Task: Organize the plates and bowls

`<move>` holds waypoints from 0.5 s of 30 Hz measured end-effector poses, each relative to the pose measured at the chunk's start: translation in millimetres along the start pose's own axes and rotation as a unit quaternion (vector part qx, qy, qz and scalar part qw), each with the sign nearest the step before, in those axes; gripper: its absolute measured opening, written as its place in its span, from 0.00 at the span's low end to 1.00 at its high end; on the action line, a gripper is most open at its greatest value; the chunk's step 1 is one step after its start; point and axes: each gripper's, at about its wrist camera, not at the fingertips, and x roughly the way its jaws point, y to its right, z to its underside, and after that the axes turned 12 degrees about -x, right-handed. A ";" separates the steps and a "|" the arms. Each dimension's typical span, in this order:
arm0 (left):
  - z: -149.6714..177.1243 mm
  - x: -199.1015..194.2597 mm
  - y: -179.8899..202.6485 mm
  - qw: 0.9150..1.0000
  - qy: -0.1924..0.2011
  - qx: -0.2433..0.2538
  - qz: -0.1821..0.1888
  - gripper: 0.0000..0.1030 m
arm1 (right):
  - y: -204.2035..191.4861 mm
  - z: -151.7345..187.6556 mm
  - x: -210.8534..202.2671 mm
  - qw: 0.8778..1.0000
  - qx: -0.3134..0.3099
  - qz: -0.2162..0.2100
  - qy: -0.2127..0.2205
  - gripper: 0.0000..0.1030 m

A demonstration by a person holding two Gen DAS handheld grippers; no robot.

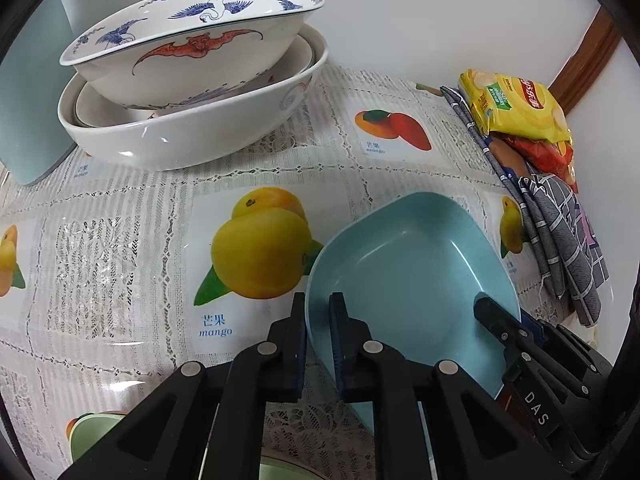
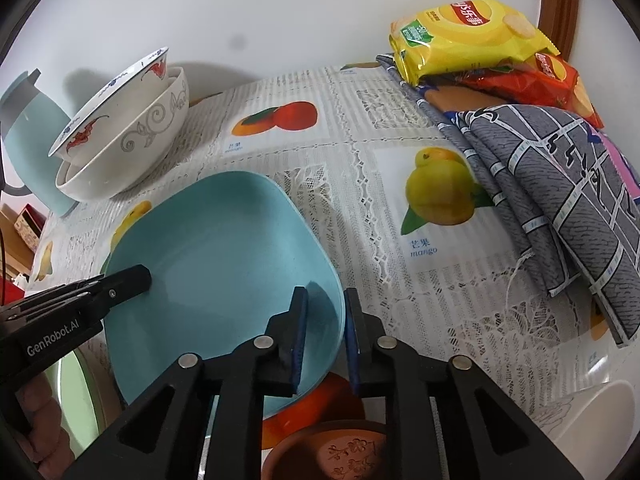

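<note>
A light blue squarish plate (image 1: 408,264) is held tilted above the table between both grippers; it also shows in the right wrist view (image 2: 224,256). My left gripper (image 1: 318,320) is shut on its left rim. My right gripper (image 2: 326,312) is shut on its right rim and shows in the left wrist view (image 1: 496,316). The left gripper shows in the right wrist view (image 2: 132,278). A stack of white painted bowls (image 1: 192,92) stands at the back left of the table, with the top bowl tilted; it also shows in the right wrist view (image 2: 120,136).
A light blue jug (image 2: 32,132) stands behind the bowls. Snack bags (image 2: 472,36) and folded grey cloth (image 2: 560,184) lie at the back right. A brown embossed dish (image 2: 340,452) and a green plate (image 1: 92,428) lie near the front edge. The fruit-print tablecloth (image 1: 140,240) covers the table.
</note>
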 end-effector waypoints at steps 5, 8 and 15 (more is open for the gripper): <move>-0.9 5.0 4.2 1.000 -0.006 0.008 -0.006 0.14 | -0.3 0.0 1.1 1.000 0.000 -0.002 -0.001 0.22; 0.3 5.5 3.1 1.000 -0.001 0.004 -0.007 0.14 | -0.6 0.5 1.2 1.000 0.005 -0.001 0.000 0.22; 3.9 3.0 4.8 1.000 0.014 0.019 -0.015 0.14 | 0.3 1.1 -2.2 1.000 0.007 0.002 0.014 0.15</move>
